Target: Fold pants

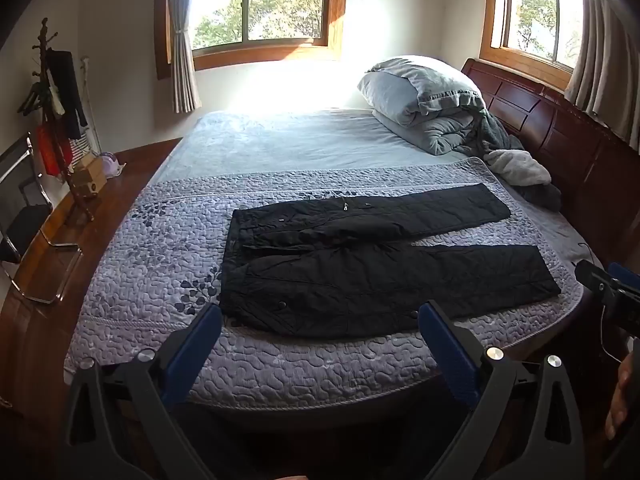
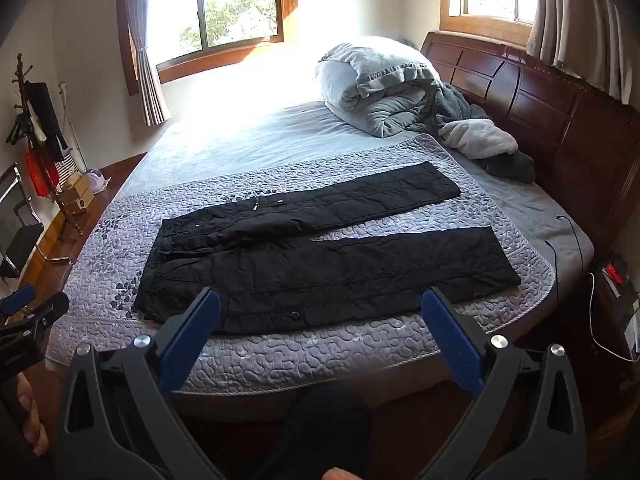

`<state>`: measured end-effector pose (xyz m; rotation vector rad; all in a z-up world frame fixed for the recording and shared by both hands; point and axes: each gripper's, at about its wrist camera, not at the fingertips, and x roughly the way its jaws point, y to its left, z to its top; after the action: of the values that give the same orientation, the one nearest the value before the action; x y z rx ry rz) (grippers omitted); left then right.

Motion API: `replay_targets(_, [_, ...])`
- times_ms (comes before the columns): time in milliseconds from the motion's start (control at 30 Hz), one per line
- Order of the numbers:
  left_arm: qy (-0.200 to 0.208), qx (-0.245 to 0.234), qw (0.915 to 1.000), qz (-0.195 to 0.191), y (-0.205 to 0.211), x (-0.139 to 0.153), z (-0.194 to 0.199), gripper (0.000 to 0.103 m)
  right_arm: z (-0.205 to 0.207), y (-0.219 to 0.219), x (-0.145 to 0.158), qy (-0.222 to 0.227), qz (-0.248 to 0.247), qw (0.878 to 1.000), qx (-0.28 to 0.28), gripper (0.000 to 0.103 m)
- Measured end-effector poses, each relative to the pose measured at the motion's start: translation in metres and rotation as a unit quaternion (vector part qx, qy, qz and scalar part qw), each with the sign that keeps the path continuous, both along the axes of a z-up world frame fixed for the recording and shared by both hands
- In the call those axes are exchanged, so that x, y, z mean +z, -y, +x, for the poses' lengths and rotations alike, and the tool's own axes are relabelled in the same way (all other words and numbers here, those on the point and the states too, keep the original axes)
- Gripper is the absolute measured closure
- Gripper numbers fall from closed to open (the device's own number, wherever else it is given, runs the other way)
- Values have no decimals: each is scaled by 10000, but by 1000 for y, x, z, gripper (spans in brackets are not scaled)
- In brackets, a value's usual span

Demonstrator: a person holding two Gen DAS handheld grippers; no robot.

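Black quilted pants (image 1: pixel 360 264) (image 2: pixel 316 256) lie flat on a purple-grey quilted bed cover (image 1: pixel 160 264) (image 2: pixel 312 356), waistband to the left, both legs spread apart and pointing right. My left gripper (image 1: pixel 320 312) hangs open above the near edge of the bed, short of the pants' near hem, with nothing between its blue pads. My right gripper (image 2: pixel 320 296) is open too, held over the near leg's edge, and holds nothing. Each gripper shows at the edge of the other's view: the right gripper (image 1: pixel 616 292) and the left gripper (image 2: pixel 24 312).
A rolled grey duvet (image 1: pixel 424 100) and fleece clothes (image 1: pixel 516 168) sit by the dark wooden headboard (image 2: pixel 560 128) at the right. A coat stand (image 1: pixel 60 120), a chair (image 1: pixel 24 216) and boxes stand on the wooden floor at left. Cables (image 2: pixel 576 248) trail off the bed's right side.
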<state>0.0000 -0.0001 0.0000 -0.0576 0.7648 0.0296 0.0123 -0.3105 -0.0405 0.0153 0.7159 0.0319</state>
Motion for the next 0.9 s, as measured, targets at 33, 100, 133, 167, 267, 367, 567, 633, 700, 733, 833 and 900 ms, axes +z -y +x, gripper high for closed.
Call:
replay_targets(33, [-5, 0, 10000, 14, 0, 0, 0, 4, 0, 0, 0, -6, 25, 10000, 12, 2])
replay_targets(100, [-13, 3, 10000, 4, 1, 0, 1, 4, 0, 0, 0, -18, 0, 10000, 1, 2])
replay_targets(133, [-13, 7, 10000, 8, 1, 0, 1, 4, 0, 0, 0, -21, -3, 10000, 5, 2])
replay_targets(167, [-14, 9, 10000, 6, 1, 0, 1, 4, 1, 0, 0, -23, -5, 10000, 5, 2])
replay_targets(267, [-22, 19, 10000, -4, 2, 0, 2, 4, 1, 0, 0, -17, -23, 10000, 9, 2])
replay_targets(367, [3, 5, 10000, -16, -6, 5, 2, 4, -1, 1, 1, -17, -9, 10000, 17, 2])
replay_targets(567, [7, 13, 10000, -16, -7, 8, 2, 4, 1, -1, -2, -12, -31, 10000, 15, 2])
replay_targets(633, [12, 33, 10000, -11, -3, 4, 2, 4, 2, -1, -2, -24, -37, 10000, 16, 2])
replay_targets(700, [18, 30, 10000, -20, -4, 5, 2, 4, 1, -1, 1, -31, -63, 10000, 14, 2])
replay_targets(733, [12, 32, 10000, -19, -4, 4, 3, 4, 1, -1, 2, -31, -68, 10000, 13, 2])
replay_targets(833, [9, 26, 10000, -13, -3, 3, 3, 4, 1, -2, 3, -15, -64, 10000, 3, 2])
replay_targets(900, [11, 20, 10000, 4, -2, 3, 3, 4, 2, -1, 1, -14, -54, 10000, -4, 2])
